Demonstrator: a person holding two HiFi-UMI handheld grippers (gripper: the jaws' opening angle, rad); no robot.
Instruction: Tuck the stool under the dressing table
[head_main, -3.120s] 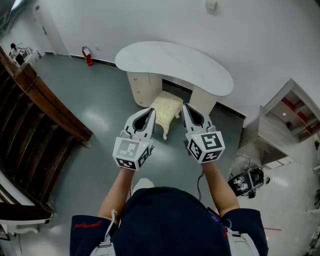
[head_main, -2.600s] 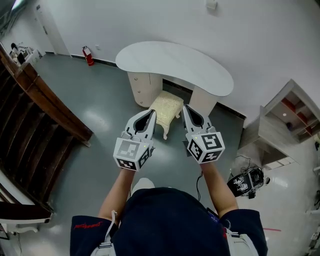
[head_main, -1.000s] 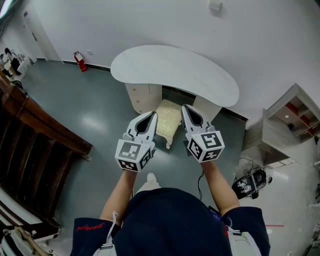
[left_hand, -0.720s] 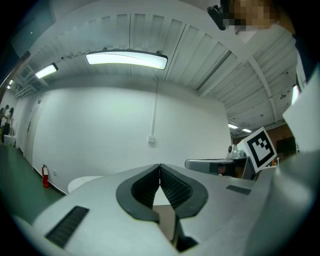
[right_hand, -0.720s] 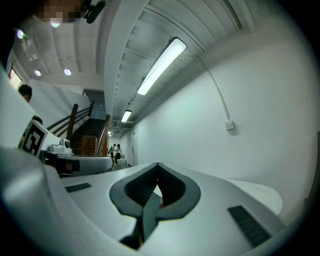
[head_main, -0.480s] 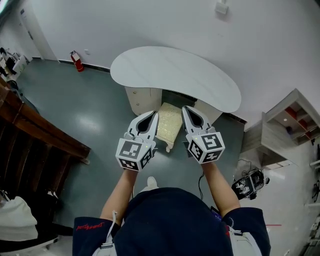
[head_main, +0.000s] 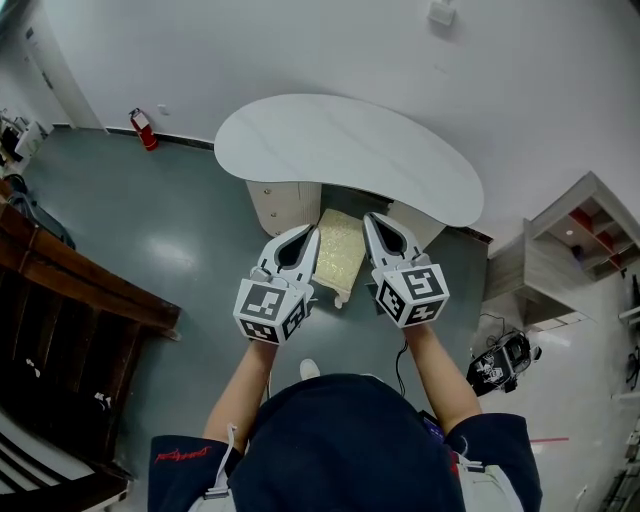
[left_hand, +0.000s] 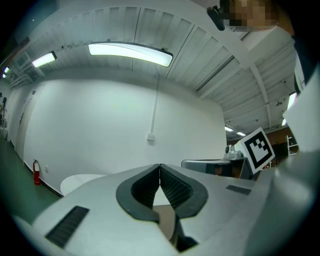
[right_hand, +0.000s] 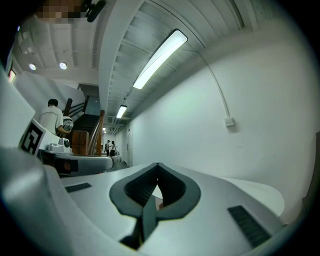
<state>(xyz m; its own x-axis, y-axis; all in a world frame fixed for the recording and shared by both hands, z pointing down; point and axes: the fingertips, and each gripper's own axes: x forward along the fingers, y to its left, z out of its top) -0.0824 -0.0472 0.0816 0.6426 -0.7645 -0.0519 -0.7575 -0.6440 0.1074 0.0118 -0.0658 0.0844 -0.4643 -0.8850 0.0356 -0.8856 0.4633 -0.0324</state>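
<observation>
Grey floor, white wall: the stool sits half under the dressing table, left gripper and right gripper clenched empty either side; best push both sides evenly, straight toward the far wall

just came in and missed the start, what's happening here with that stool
A person holds out the left gripper and the right gripper side by side toward the white dressing table, both shut on nothing. In the head view the cream stool shows between them on the floor, its far end at the table's knee gap, most of its seat not yet under the top.
</observation>
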